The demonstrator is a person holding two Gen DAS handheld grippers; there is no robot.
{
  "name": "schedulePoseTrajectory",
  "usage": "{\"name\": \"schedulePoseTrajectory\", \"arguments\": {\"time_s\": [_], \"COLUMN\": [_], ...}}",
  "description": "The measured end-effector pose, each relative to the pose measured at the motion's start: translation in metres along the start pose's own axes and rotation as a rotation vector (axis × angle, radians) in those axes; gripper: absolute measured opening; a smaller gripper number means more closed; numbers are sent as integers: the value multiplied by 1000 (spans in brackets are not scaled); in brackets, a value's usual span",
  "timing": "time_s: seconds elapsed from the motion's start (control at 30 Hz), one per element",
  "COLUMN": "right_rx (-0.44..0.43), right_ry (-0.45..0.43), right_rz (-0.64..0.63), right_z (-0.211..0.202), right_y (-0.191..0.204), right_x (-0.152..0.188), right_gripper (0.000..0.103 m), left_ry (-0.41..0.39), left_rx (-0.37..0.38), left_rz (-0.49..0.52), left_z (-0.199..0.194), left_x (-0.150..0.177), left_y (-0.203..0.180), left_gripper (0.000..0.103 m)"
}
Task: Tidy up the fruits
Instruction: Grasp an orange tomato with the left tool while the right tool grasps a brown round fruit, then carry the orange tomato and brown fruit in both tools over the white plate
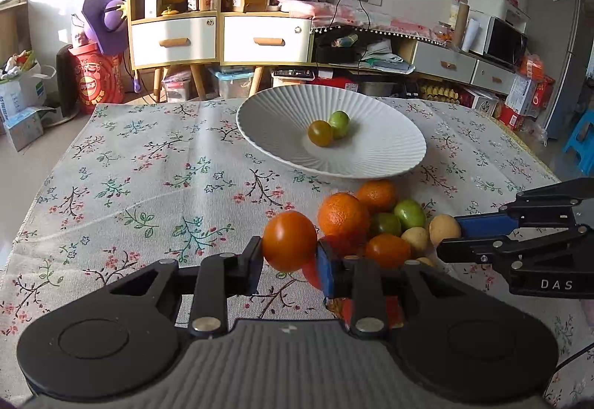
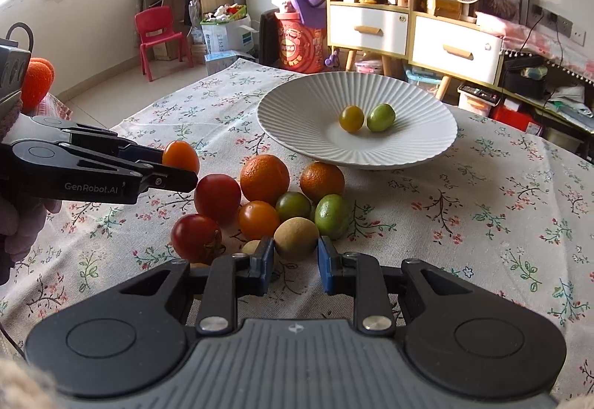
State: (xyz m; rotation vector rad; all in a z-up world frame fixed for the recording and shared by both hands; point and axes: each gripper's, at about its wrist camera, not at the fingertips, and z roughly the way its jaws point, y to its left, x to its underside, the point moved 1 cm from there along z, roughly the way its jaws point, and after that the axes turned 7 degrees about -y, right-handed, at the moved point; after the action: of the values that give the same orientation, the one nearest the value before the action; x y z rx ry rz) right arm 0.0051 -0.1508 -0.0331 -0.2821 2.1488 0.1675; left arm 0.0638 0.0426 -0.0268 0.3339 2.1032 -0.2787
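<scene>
The left gripper (image 1: 289, 253) pinches an orange tomato (image 1: 289, 241) between its pads, held clear of the floral tablecloth (image 1: 148, 186) on the near side of the white ribbed plate (image 1: 389, 153); the right gripper (image 2: 296, 262) has its jaws spread, a tan round fruit (image 2: 296, 237) sitting between the fingertips without a firm squeeze. The fruit pile (image 2: 260, 201) of oranges, red and orange tomatoes and green fruits lies just in front of the plate; inside the plate rest a yellow-brown tomato (image 2: 351, 118) and a green fruit (image 2: 381, 117), touching each other.
</scene>
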Motion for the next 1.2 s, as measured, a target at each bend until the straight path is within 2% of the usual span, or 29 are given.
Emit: {"name": "schedulePoseTrajectory", "arguments": {"time_s": [0.33, 0.57, 0.8, 1.2], "right_rx": [41, 66, 91, 87], "right_ry": [-58, -102, -74, 1], "right_rz": [52, 45, 58, 76], "right_z": [0, 10, 36, 65], "right_y": [-19, -38, -54, -70], "right_x": [-25, -45, -53, -50], "right_gripper": [23, 23, 23, 23], "left_ry": [-19, 0, 24, 56], "left_rx": [25, 49, 64, 125], "left_rz": [-7, -21, -37, -42], "left_z": [12, 41, 69, 97], "left_x": [-30, -49, -57, -54], "left_y": [-17, -23, -20, -15], "left_gripper": [28, 28, 28, 28]}}
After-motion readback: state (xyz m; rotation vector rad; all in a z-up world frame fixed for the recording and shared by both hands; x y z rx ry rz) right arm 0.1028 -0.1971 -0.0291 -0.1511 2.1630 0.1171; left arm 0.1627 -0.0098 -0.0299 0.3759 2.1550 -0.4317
